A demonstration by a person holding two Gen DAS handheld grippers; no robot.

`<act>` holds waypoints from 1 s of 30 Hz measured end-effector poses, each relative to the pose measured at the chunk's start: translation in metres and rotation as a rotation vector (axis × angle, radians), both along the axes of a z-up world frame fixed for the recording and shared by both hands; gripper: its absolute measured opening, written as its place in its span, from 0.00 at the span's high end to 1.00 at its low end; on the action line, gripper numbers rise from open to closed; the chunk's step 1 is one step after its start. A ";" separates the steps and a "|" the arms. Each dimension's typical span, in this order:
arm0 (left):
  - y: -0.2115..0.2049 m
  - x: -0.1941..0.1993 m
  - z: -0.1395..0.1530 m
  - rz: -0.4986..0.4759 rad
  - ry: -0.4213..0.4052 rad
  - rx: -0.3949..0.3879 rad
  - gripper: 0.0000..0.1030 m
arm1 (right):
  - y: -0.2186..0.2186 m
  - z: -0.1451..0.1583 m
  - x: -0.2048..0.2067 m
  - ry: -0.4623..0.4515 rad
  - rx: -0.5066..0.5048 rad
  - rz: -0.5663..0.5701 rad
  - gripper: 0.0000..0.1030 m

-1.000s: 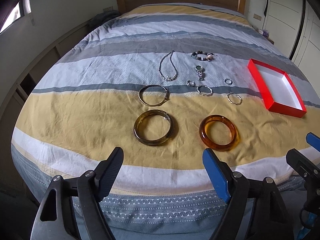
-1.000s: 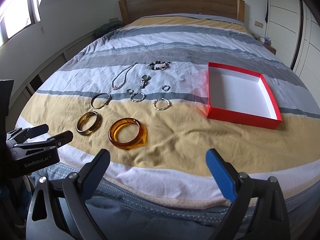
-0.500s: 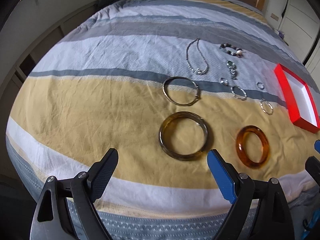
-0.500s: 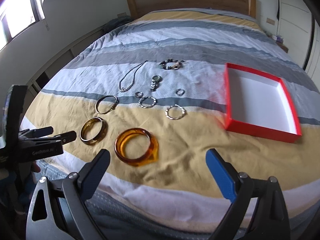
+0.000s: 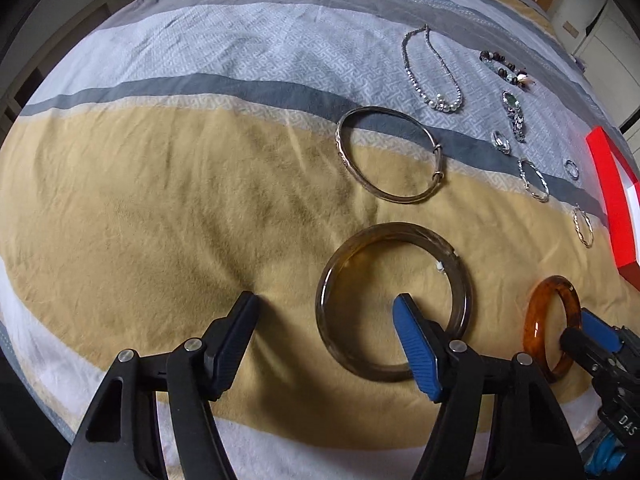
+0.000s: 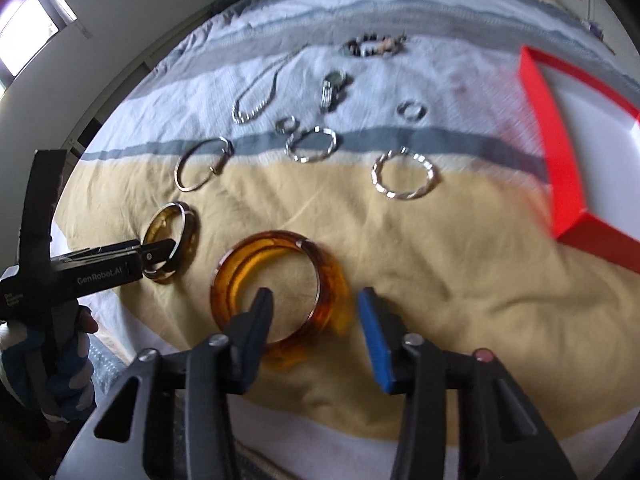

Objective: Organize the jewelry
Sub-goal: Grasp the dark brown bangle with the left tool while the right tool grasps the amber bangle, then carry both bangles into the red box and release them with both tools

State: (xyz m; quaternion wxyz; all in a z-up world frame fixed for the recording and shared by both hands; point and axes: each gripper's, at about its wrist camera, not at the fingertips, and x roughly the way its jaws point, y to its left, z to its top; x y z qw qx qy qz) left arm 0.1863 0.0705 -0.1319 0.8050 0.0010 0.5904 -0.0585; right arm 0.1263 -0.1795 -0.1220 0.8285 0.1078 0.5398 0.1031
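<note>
Two grippers have just been narrowing, neither pinching yet: the left gripper (image 5: 326, 322) straddles the brown bangle's (image 5: 394, 304) near-left rim, the right gripper (image 6: 316, 316) straddles the amber bangle's (image 6: 280, 296) near-right rim. Only the right wrist view shows the red box's (image 6: 560, 148) white inside, far right.

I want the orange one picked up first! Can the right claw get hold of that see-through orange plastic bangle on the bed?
Probably yes. The right claw hangs just over the see-through orange plastic bangle, its band between the just-narrowed jaws, not yet pinched. Nothing covers it; the left claw is off at the brownish bangle.
</note>
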 end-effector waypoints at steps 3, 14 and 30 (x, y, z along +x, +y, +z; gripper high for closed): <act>-0.003 0.002 -0.005 -0.015 -0.010 0.017 0.36 | 0.003 -0.006 0.006 0.016 -0.004 0.023 0.69; -0.006 -0.003 0.009 -0.018 -0.093 0.045 0.92 | 0.004 0.000 0.008 0.009 -0.026 0.052 0.90; -0.033 -0.062 0.153 -0.092 -0.383 0.045 0.92 | -0.044 0.166 -0.066 -0.304 -0.071 -0.021 0.90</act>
